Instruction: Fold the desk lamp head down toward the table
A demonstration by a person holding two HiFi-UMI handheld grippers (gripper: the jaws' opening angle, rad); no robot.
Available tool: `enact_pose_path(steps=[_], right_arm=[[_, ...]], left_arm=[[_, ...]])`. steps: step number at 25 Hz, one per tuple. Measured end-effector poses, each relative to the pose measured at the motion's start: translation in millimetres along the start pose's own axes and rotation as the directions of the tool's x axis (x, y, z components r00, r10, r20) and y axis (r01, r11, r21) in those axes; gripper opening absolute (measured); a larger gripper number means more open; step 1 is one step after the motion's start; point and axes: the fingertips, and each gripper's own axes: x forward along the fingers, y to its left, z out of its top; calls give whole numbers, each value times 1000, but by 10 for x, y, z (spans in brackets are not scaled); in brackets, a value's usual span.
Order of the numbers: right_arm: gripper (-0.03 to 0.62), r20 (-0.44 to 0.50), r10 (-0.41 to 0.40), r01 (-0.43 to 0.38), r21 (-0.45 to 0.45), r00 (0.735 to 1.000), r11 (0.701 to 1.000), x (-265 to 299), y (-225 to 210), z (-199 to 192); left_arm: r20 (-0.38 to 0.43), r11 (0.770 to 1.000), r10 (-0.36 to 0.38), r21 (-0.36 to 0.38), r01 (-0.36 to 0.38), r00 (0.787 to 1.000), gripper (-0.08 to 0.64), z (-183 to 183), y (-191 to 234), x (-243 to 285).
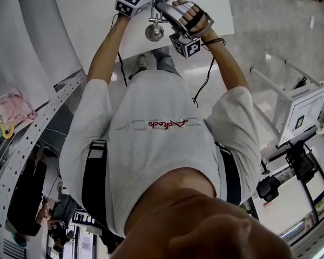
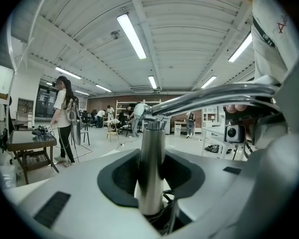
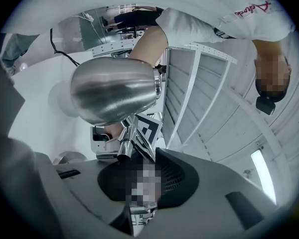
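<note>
Two claws are on the desk lamp (image 1: 155, 21), which stands over the white table (image 1: 86, 20) straight ahead of the person, and the fold depends on how they sit on either side of its hinge.

Furthest left, the left claw (image 2: 150, 176) is closed on the chrome post (image 2: 152, 148), which rises upright between its jaws. At the top of that post is the hinge (image 2: 145, 111). From it the lamp arm (image 2: 214, 94) runs off to the right, roughly level, so its long axis lies crosswise to the post and points toward the other hand.

Further right, the right claw (image 3: 139, 183) is clamped on the thin neck (image 3: 125, 146) just behind the lamp head (image 3: 114, 91). The polished dome sits directly ahead of this claw, just past its jaws and in line with them. It fills the middle of the right gripper view.

The right hand is much the nearer to the head — the left is well back, at the post.

As I judge it, the fold falls to the right claw. It would carry the head down in an arc about the hinge, toward the table, while the left claw only has to keep the post from tipping or sliding. The head is not yet folded down, since the arm reaches out about level from the hinge.
</note>
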Motion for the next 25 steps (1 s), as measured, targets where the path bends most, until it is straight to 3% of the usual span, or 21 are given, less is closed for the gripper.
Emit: enact_pose_path(steps=[14,22,25], right_arm=[[106,-90,50,-39,116,995,992,-105,32,-127],[106,-185,66,-39,144,981,989,-255,58,-351],[51,-217,54,-24,141,975,990,-297,69,-404]], left_arm=[[4,1000,-14,-10,14,1000,187,-86,-36,-107],[8,999,33,-24,-33,999,187,-142,44,-330],[11,998,52,-22,-51,999,187,-148,80,-425]])
